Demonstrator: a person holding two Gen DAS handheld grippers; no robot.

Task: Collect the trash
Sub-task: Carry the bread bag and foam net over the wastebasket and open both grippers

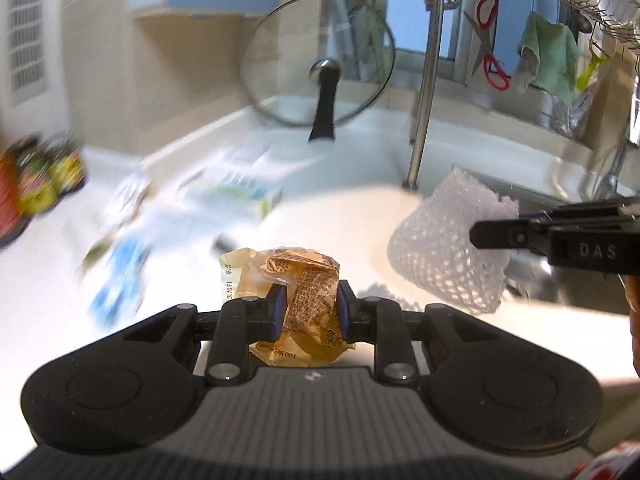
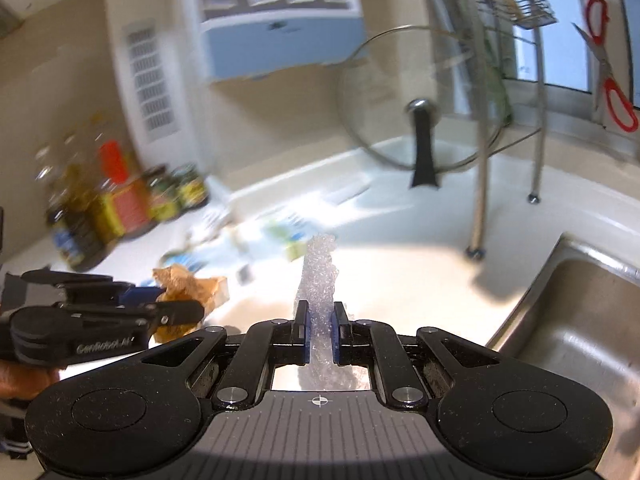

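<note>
**Two pieces of trash gripped above the kitchen surface**

A white surface (image 1: 352,216) is seen beneath both tools, bordered at the right by a steel sink (image 2: 580,320). A glass lid (image 1: 318,60) is stood on edge against the back wall, and blurred paper packets (image 1: 224,196) lie scattered at the left, near a cluster of bottles (image 2: 100,208).

A white foam net sleeve (image 1: 444,248) is held clear of the surface, clamped by the right tongs (image 2: 319,336); from the right wrist view it is seen edge-on, its long axis running forward and away from the tongs. From the left wrist view its open end is turned toward the lower left.

A crumpled tan wrapper (image 1: 296,280) is pinched between the blue pads of the left tongs (image 1: 311,308), bunched with no clear long axis, spilling forward and below the pads.
</note>
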